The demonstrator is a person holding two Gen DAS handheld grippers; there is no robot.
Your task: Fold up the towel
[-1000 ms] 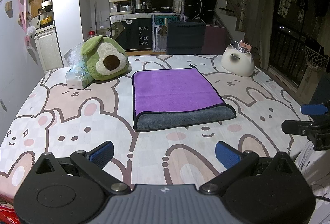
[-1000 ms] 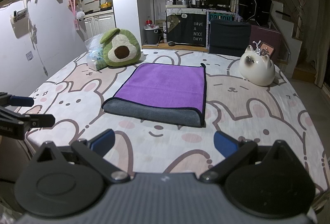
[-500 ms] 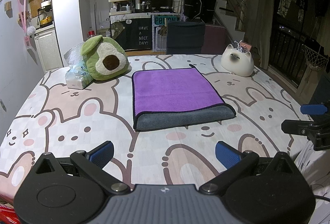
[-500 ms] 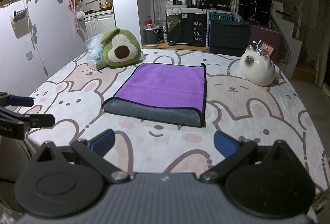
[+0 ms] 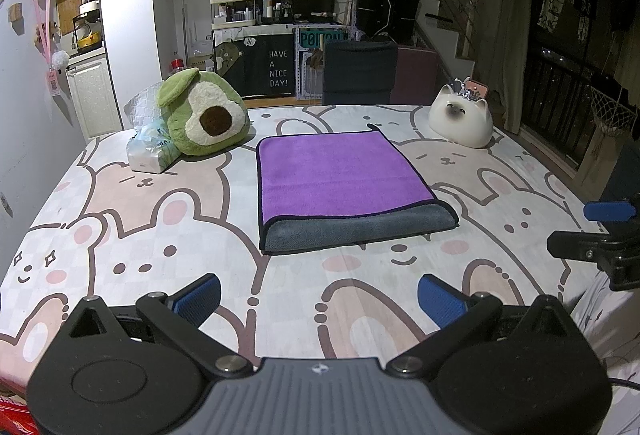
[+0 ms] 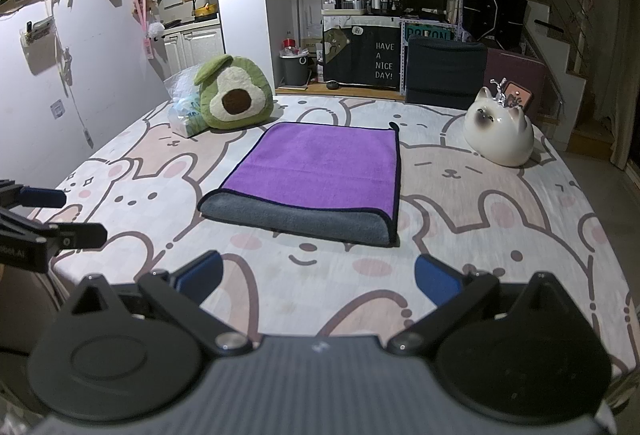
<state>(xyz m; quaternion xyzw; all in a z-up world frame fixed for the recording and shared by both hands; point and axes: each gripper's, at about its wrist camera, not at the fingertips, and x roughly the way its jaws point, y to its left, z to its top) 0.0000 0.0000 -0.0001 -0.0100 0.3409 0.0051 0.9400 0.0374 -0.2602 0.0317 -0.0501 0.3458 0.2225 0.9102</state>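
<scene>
A purple towel (image 5: pixel 340 177) with a grey underside lies folded flat in the middle of the table, its grey fold edge (image 5: pixel 360 229) facing me. It also shows in the right wrist view (image 6: pixel 320 171). My left gripper (image 5: pixel 319 297) is open and empty, held above the near table edge, well short of the towel. My right gripper (image 6: pixel 318 277) is open and empty too, at the same near edge. Each gripper shows at the side of the other's view: the right gripper (image 5: pixel 600 231) and the left gripper (image 6: pixel 44 215).
The table wears a bunny-print cloth (image 5: pixel 160 227). An avocado plush (image 5: pixel 204 115) and a tissue pack (image 5: pixel 150 151) sit at the far left. A white cat figurine (image 5: pixel 462 121) sits at the far right. Shelves and a dark chair (image 5: pixel 360 75) stand beyond.
</scene>
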